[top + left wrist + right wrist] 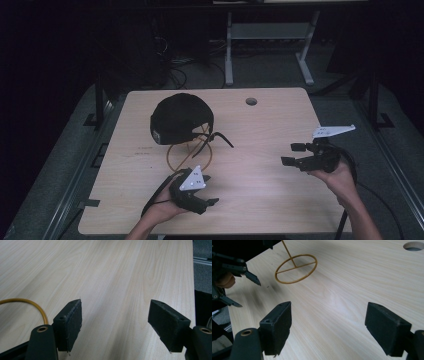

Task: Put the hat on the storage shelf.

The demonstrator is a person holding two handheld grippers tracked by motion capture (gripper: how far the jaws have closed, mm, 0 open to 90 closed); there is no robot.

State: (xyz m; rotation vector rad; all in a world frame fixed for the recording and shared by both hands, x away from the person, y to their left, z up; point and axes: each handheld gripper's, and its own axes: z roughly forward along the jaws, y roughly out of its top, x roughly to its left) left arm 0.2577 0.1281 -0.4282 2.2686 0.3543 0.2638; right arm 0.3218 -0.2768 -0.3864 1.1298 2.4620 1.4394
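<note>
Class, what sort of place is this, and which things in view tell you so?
Probably a lab or workshop: a pale wooden table with a cable hole, loose cables on the floor, and another desk's white legs behind.

Room is v. dark at the back and sides; light falls mostly on the light wooden table top (280, 200), which has rounded corners & a small round hole (251, 101) near its far edge. Grey carpet floor (65, 160) lies all round the table. Behind the table stands a white metal frame with two legs (229, 55). Black cables (175, 70) lie in a tangle on the floor at back left. Grey metal rails (395, 165) run along the floor at both sides.
</note>
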